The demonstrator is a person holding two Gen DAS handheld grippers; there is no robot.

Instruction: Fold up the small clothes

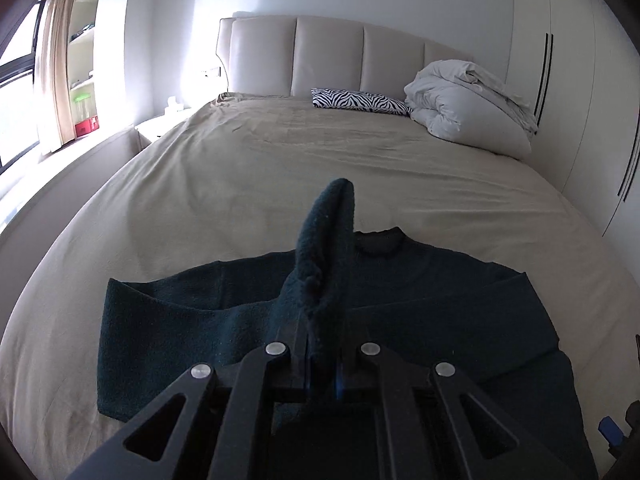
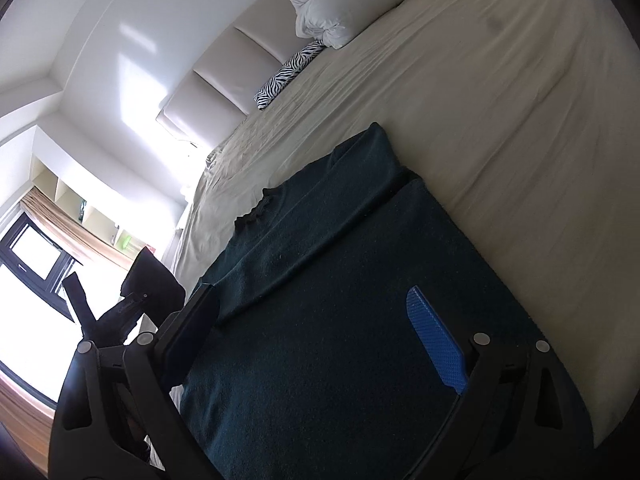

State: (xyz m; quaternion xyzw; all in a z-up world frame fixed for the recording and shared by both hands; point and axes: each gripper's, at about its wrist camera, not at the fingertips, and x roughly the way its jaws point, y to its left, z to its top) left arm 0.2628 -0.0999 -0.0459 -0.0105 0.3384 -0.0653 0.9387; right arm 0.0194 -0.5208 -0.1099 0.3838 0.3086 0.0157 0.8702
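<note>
A dark teal knit sweater [image 1: 420, 300] lies flat on the bed, neck away from me, its right sleeve folded across the chest. My left gripper [image 1: 320, 344] is shut on the end of the left sleeve [image 1: 328, 240], which stands up above the sweater's middle. In the right wrist view the sweater [image 2: 320, 320] fills the space between my right gripper's fingers. My right gripper [image 2: 316, 324] is open and empty just above the sweater's body, with its blue pad [image 2: 436, 344] showing. The left gripper with the sleeve [image 2: 152, 280] shows at the left.
The bed [image 1: 280, 168] has a beige sheet. A zebra-print pillow [image 1: 360, 101] and a bundled white duvet [image 1: 468, 100] lie by the padded headboard [image 1: 328, 56]. A wardrobe [image 1: 576, 80] stands to the right, a window and shelves to the left.
</note>
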